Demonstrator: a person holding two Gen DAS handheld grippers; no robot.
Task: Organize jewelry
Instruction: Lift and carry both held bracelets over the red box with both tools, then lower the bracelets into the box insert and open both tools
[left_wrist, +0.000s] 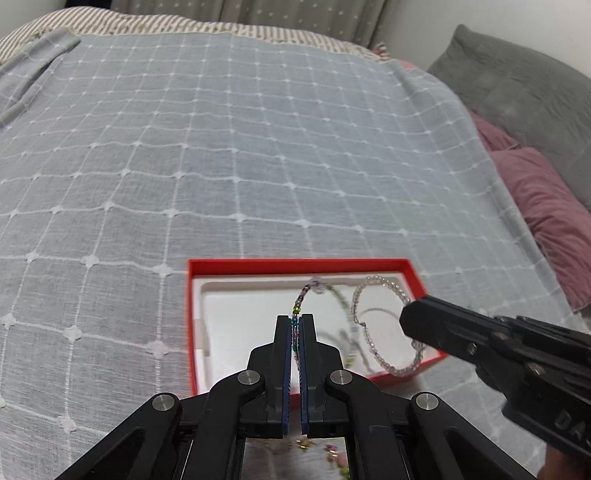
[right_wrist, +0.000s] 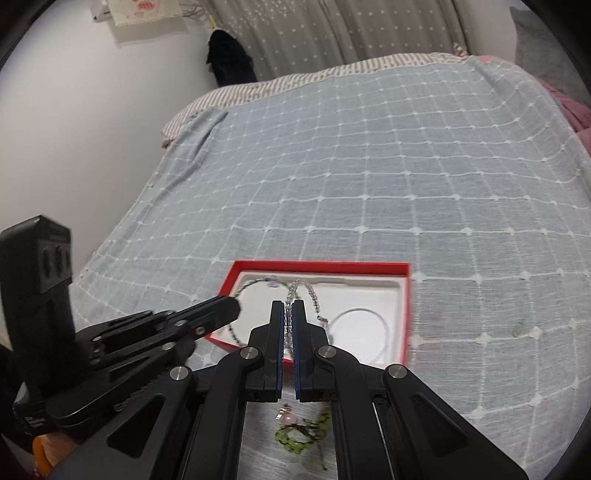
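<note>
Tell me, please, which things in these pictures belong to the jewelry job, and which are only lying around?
Belong to the job:
- multicolored beaded bracelet, pinched in the left gripper
- clear beaded bracelet, pinched in the right gripper
- red box with white insert

Only lying around:
- checked bedspread
- pink pillow
- grey cushion
- curtain

You've got a pale blue bedspread with a white grid (left_wrist: 221, 166) over the bed, pink pillows (left_wrist: 546, 206) and a grey cushion (left_wrist: 517, 85) beside it, star-dotted grey curtains (right_wrist: 332, 33) behind.
</note>
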